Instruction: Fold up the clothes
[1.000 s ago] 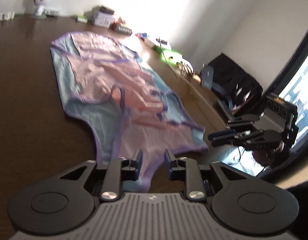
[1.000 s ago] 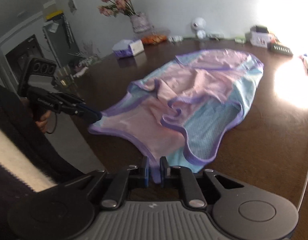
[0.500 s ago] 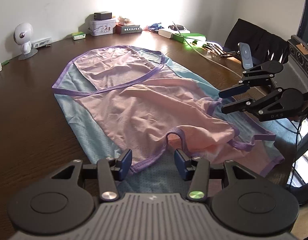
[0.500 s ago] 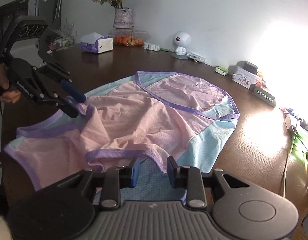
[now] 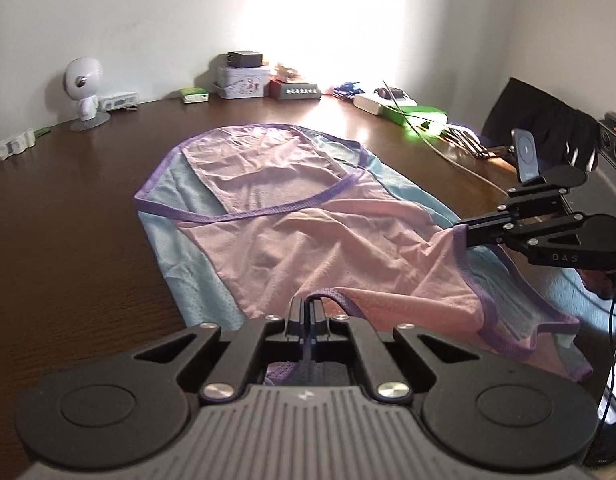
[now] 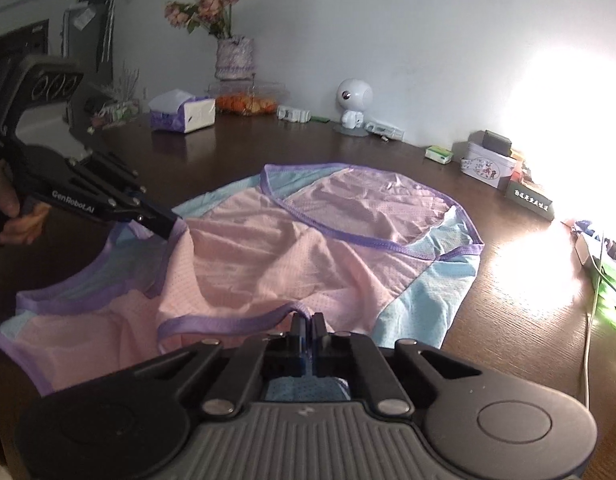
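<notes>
A pink and light-blue mesh garment [image 5: 291, 240] with purple trim lies spread on the dark wooden table [image 5: 67, 220]. In the left wrist view my left gripper [image 5: 308, 308] is shut on a loop of the purple trim at the garment's near edge. My right gripper [image 5: 464, 236] shows at the right, pinching the trim there and lifting a fold. In the right wrist view the right gripper [image 6: 307, 322] is shut on the purple trim of the garment [image 6: 267, 264]. The left gripper [image 6: 175, 228], held by a hand, grips the hem at the left.
Along the far wall stand a white round-headed figure [image 5: 83, 88], a tin box [image 5: 241, 80], cables and a green item [image 5: 420, 114]. A black chair [image 5: 548, 128] is at the right. A flower vase [image 6: 233, 56] and tissue box [image 6: 183, 114] sit far left.
Both pairs of jaws stood open over the garment half a second ago and have now closed on its purple trim. Since a second ago both views swung across the garment.
</notes>
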The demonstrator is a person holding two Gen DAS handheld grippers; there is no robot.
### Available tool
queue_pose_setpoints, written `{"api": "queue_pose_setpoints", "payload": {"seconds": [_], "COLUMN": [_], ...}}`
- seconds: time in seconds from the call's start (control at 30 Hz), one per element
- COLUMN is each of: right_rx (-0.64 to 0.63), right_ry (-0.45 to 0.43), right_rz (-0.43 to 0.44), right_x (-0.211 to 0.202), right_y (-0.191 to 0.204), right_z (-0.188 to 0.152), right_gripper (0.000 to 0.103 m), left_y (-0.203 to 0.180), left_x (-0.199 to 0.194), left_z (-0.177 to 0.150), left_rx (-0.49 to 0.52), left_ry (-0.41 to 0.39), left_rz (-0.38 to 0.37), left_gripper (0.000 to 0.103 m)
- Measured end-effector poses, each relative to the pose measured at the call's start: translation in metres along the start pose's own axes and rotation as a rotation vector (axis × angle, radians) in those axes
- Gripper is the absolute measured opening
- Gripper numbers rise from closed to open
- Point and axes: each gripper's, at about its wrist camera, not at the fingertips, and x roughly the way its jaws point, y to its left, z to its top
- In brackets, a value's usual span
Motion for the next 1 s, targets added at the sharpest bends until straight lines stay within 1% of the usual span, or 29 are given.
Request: {"api": "queue_pose_setpoints", "payload": {"seconds": [0.07,0.1,0.17,0.3,0.33,0.37,0.4,0.47,0.5,0.53,0.57,0.6,0.63,0.67,0.7,0.73,0.8,0.9,1.0], "right_rx": [0.076,0.103,0.142,0.2,0.226,0.253,0.261,0.267,0.27,0.289,0.31,0.349,0.39,0.431,0.472,0.486,0.509,0.54,0.558], "right_ry": [-0.044,-0.049,-0.051,-0.037,-0.037,-0.037,-0.04,-0.044,-0.047,-0.039,-0.03,-0.01,0.01,0.026,0.042,0.049,0.077,0.107,0.109], "right_rz": [-0.002,-0.005,-0.014,-0.055,-0.07,-0.086,-0.098,-0.03,0.007,0.062,0.119,0.172,0.224,0.255,0.284,0.3,0.284,0.232,0.191], "right_x": [-0.007,-0.007,-0.005,0.0,-0.002,-0.003,-0.005,-0.011,-0.015,-0.015,-0.016,-0.013,-0.01,-0.005,0.001,0.007,0.017,0.029,0.03], "right_y": [-0.011,-0.015,-0.021,-0.026,-0.028,-0.03,-0.03,-0.027,-0.026,-0.025,-0.025,-0.025,-0.026,-0.027,-0.029,-0.03,-0.025,-0.029,-0.031], "right_z": [0.001,0.001,0.001,0.0,0.0,0.0,0.0,0.002,0.003,0.003,0.003,0.002,0.001,0.0,-0.001,-0.002,-0.002,-0.003,-0.003], "right_gripper": [0.002,0.002,0.002,0.003,0.004,0.011,0.013,0.016,0.018,0.019,0.021,0.021,0.021,0.021,0.024,0.024,0.024,0.024,0.023], "left_y": [0.003,0.004,0.006,0.005,0.004,0.003,0.002,0.002,0.003,0.002,0.002,0.002,0.002,0.001,0.001,0.0,-0.003,-0.008,-0.001], "left_x": [-0.001,-0.002,0.0,0.002,0.002,0.001,0.001,0.001,0.003,0.004,0.005,0.006,0.005,0.004,0.003,0.002,0.001,0.008,0.016], "left_z": [0.001,0.001,0.0,-0.004,-0.005,-0.005,-0.005,-0.005,-0.005,-0.005,-0.004,-0.004,-0.003,-0.001,0.001,0.003,0.007,0.013,0.013], "left_rx": [-0.021,-0.032,-0.053,-0.043,-0.037,-0.034,-0.03,-0.029,-0.028,-0.028,-0.028,-0.028,-0.032,-0.039,-0.048,-0.06,-0.058,0.007,0.001], "left_ry": [-0.008,-0.012,-0.013,-0.004,-0.003,-0.005,-0.004,-0.006,0.0,0.005,0.01,0.015,0.016,0.018,0.022,0.022,0.015,0.025,0.06], "left_rz": [0.013,0.02,0.023,0.025,0.019,0.018,0.012,0.009,0.003,0.001,0.0,-0.002,-0.01,-0.027,-0.049,-0.081,-0.111,-0.066,-0.085], "left_gripper": [0.002,0.002,0.002,0.004,0.005,0.006,0.007,0.008,0.011,0.015,0.024,0.03,0.031,0.031,0.031,0.031,0.033,0.037,0.039]}}
